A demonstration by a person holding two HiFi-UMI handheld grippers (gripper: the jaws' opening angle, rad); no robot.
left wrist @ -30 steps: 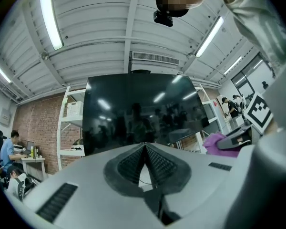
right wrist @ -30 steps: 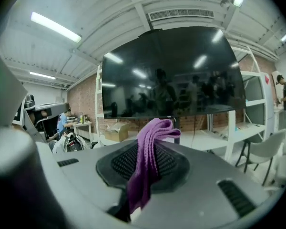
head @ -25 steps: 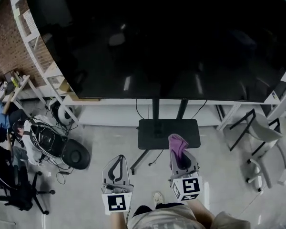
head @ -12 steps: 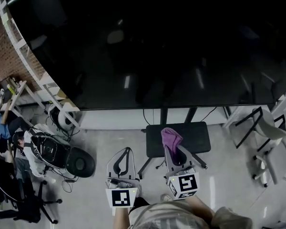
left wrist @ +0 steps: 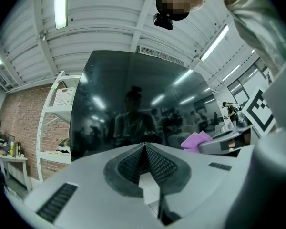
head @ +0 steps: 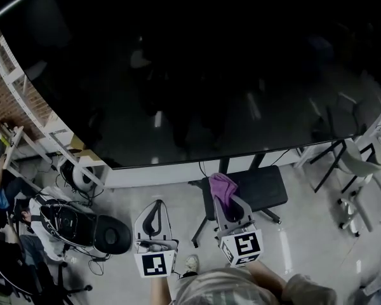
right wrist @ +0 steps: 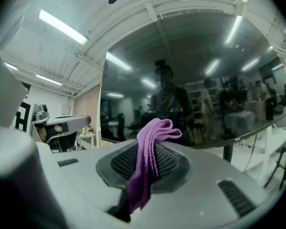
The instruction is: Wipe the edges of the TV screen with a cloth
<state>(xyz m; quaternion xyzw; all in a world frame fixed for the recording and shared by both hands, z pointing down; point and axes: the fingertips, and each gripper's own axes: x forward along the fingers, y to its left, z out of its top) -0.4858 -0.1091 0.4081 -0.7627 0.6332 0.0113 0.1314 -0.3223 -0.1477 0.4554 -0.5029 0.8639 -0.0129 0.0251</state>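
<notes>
Right gripper (head: 230,203): jaws clamped on the purple cloth (right wrist: 155,130). A folded tuft sticks out past the tips and the rest hangs down between the pads.
Left gripper (left wrist: 144,149): jaws closed tip to tip, nothing between them. It sits just beside the right one, both low in the head view.

Cloth isn't on the TV screen (head: 197,75) yet. It's below the screen's bottom edge (head: 241,154), over the stand base (head: 260,186), with clear air between. Looks like approach, wiping not started.

Risks from here, my read:
- Only a narrow fold is pinched. Drag along the bezel could pull it out and drop it to the floor (head: 305,234).
- The tuft is small. Come in at the wrong angle and the hard jaw tips hit the glass instead of fabric, so a scratch or knock.
- The screen is on a single pedestal. Push too hard at an edge and it probably rocks.
- Glass is dark and reflective, so the edge line is hard to judge. Easy to wipe the panel face and miss the edge.
- White shelving (head: 25,107) sits close to the left edge, chair (head: 362,164) near the right corner. Tight reach at both ends, and the idle left gripper could clip something.
</notes>
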